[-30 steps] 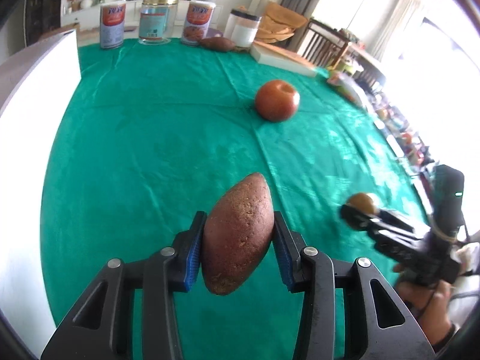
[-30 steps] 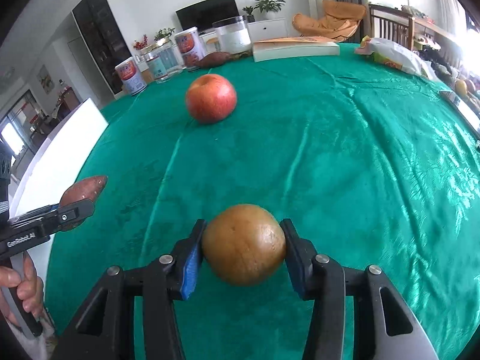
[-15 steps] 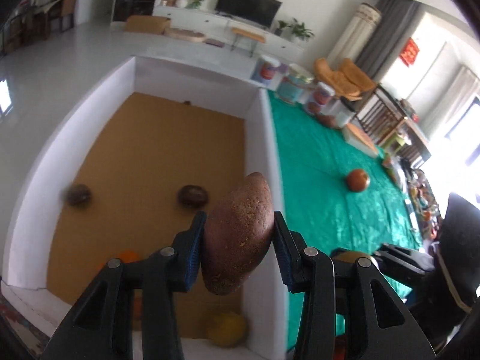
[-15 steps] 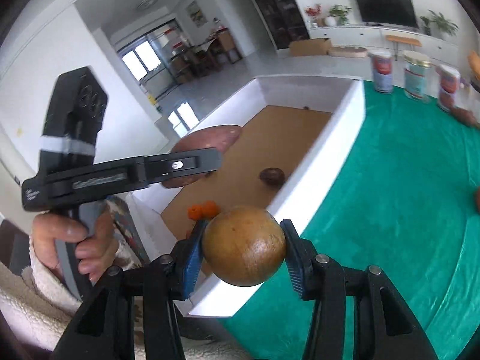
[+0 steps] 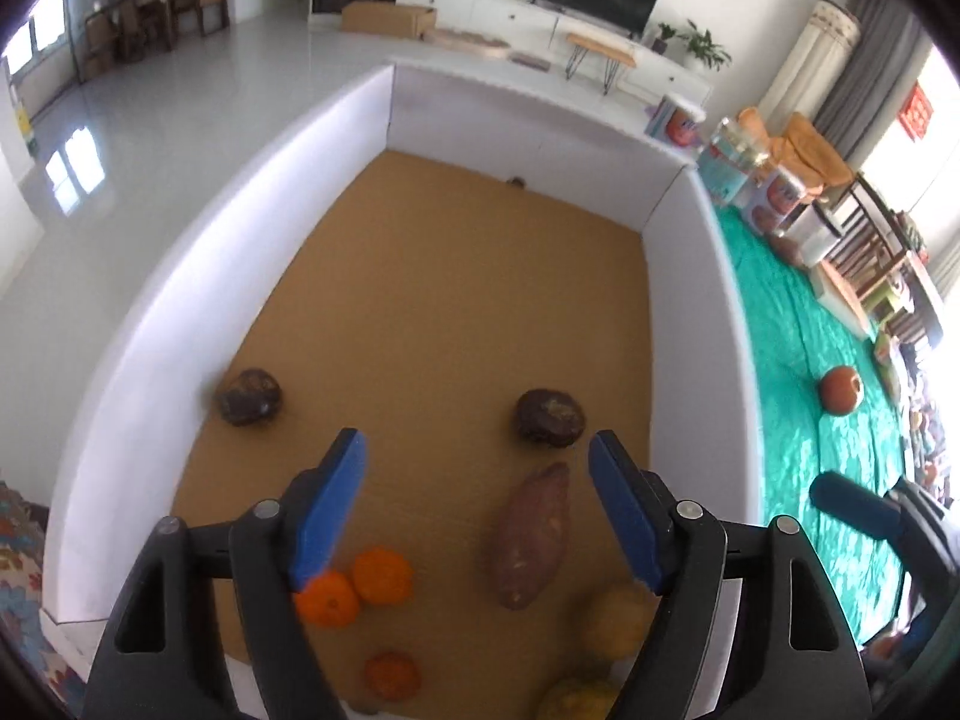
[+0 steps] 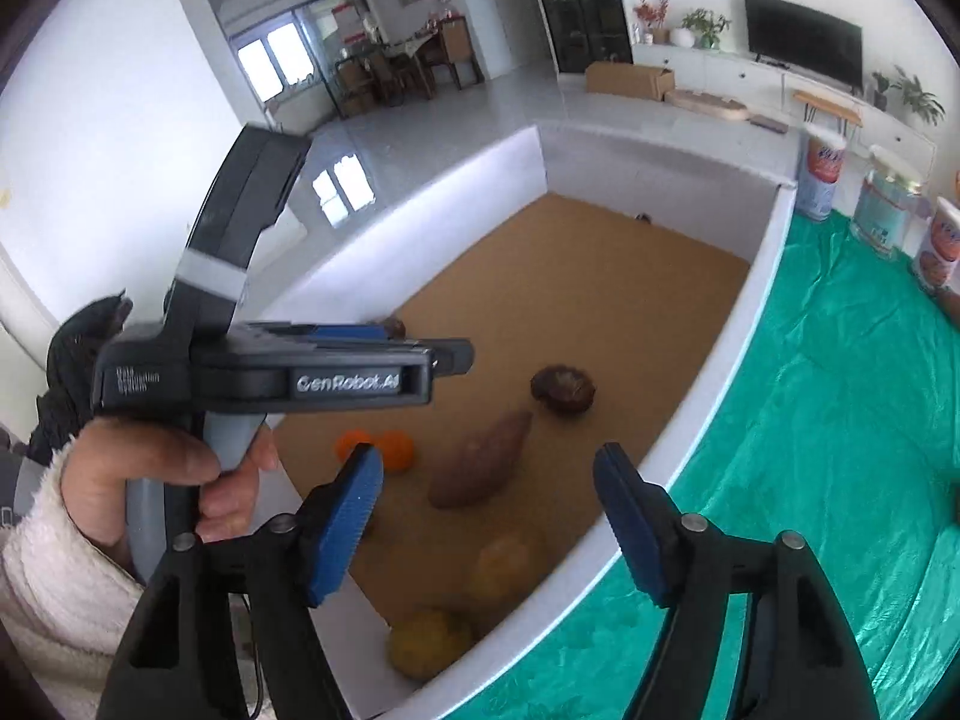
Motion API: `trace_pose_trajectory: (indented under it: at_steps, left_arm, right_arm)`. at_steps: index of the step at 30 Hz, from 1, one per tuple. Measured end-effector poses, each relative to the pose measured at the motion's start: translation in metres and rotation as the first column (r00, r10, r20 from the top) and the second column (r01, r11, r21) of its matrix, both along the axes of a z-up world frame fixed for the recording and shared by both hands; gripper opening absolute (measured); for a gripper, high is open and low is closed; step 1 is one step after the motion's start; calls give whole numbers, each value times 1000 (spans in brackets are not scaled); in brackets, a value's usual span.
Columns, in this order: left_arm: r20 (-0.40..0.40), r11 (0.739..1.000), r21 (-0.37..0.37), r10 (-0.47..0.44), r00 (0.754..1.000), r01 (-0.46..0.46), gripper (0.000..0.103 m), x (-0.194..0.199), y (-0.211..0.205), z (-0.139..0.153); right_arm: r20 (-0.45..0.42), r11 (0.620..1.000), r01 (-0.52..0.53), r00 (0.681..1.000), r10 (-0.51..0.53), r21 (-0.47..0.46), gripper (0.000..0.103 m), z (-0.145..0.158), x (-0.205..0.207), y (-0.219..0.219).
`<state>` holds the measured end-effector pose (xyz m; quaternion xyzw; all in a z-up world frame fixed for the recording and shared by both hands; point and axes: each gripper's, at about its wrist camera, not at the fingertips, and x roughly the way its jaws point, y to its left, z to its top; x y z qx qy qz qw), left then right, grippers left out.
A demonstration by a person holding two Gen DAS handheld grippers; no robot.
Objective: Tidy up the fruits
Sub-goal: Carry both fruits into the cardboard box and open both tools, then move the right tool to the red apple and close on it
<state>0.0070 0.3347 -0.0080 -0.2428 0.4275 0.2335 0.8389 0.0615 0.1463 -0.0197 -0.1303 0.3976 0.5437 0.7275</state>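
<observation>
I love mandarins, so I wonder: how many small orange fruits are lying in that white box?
3. Two touch each other by the left jaw: one, one. The third lies nearer the camera at the box's near end. The jaws may hide others.

Black grippers (image 5: 477, 504) w/ blue pads (image 5: 327, 510), silver screws; "GenRobot.AI" marking; fuzzy white sleeve (image 6: 54, 600).

My left claw (image 5: 477, 501) has matt black plastic arms and ribbed blue rubbery pads, above a box (image 5: 690, 324) of smooth white walls and matt brown cardboard floor, beside glossy, wrinkled green cloth (image 5: 798, 456) on the counter, where a rough-skinned sweet potato (image 5: 534, 534) lies.
</observation>
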Motion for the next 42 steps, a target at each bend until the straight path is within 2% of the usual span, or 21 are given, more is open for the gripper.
trace_pose_trajectory:
  at_steps: [2,4,7,9,11,13,14,16,17,18,20,22,28,34,39,42]
  left_arm:
    - [64,998,42,-41,997,38,85,0,-25,22]
    - [115,991,77,-119,986,111,87,6,-61,37]
    - [150,953,92,-300,942,289,87,21,-128,45]
    - [157,905,74,-426,891,420,88,37,-176,38]
    - [150,850,44,-525,838,525,89,54,-219,22]
    - [126,820,26,-570,812,571,89,75,-252,0]
    - [111,820,22,-571,813,572,89,85,-263,-11]
    - [87,835,28,-550,831,550,89,107,-276,-30]
    - [79,845,39,-535,841,533,89,114,-281,-36]
    - [77,855,59,-518,852,515,89,123,-281,-42]
    - [69,872,109,-486,871,478,89,135,-281,-53]
    - [62,880,149,-464,884,451,89,149,-277,-64]
    - [9,887,205,-425,905,414,89,178,-262,-89]
    - [-41,891,210,-403,914,402,89,188,-249,-107]
    - [-34,900,207,-386,922,384,89,187,-240,-109]
    - [-45,896,209,-392,919,392,94,187,-241,-110]
  right_arm:
    - [32,996,71,997,-73,54,92,11,15,-34]
    - [63,983,164,984,-169,77,98,9,33,-74]
    - [68,946,323,943,-325,37,100,-20,64,-142]
    - [101,896,443,894,-437,-45,100,-50,86,-188]
    - [153,820,561,825,-544,-109,100,-81,106,-236]
    - [191,729,663,748,-636,-171,100,-103,125,-285]
    - [197,688,701,713,-673,-189,100,-113,130,-305]
    - [184,614,764,644,-742,-197,100,-123,135,-338]
    - [141,579,791,608,-781,-200,100,-123,140,-351]
    - [112,569,804,590,-800,-173,100,-120,143,-359]
    - [113,536,829,554,-825,-157,100,-120,147,-365]
    - [115,521,833,545,-830,-184,101,-125,151,-361]
    - [156,535,821,565,-810,-199,102,-136,152,-353]
    - [184,530,821,566,-803,-212,103,-138,149,-348]
    - [186,529,822,566,-803,-212,103,-139,148,-348]
    - [186,529,821,566,-803,-212,103,-138,148,-348]
